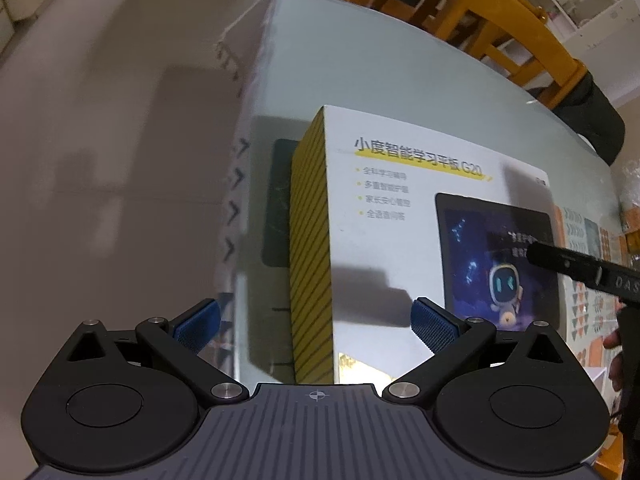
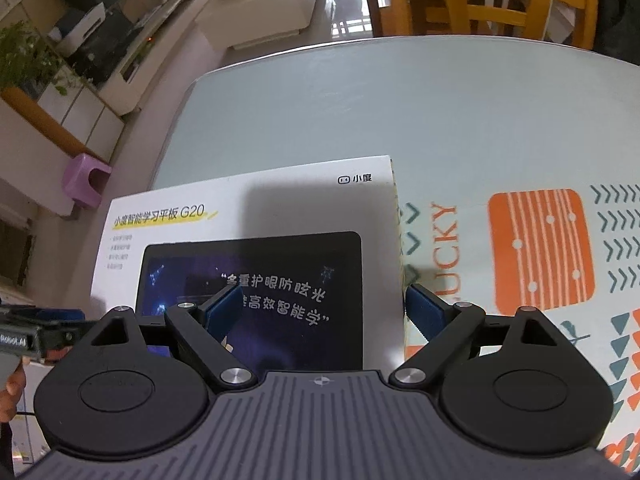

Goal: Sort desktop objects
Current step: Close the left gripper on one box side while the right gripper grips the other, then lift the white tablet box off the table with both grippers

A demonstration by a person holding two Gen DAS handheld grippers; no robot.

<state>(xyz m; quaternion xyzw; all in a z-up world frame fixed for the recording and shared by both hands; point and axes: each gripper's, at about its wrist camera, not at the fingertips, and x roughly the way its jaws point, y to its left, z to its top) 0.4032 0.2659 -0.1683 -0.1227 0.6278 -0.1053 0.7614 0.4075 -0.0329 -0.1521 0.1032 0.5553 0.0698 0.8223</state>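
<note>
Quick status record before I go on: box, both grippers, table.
box: white tablet box, yellow striped side, flat on table
left gripper: open, straddling the box's left edge, nothing held
right gripper: open, straddling the box's right edge, nothing held
table: pale glass top, patterned mat right of box

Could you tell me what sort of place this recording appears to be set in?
Most likely a home living or dining room: a glass-topped table with a wooden chair behind it, a low TV cabinet, and a houseplant.
</note>
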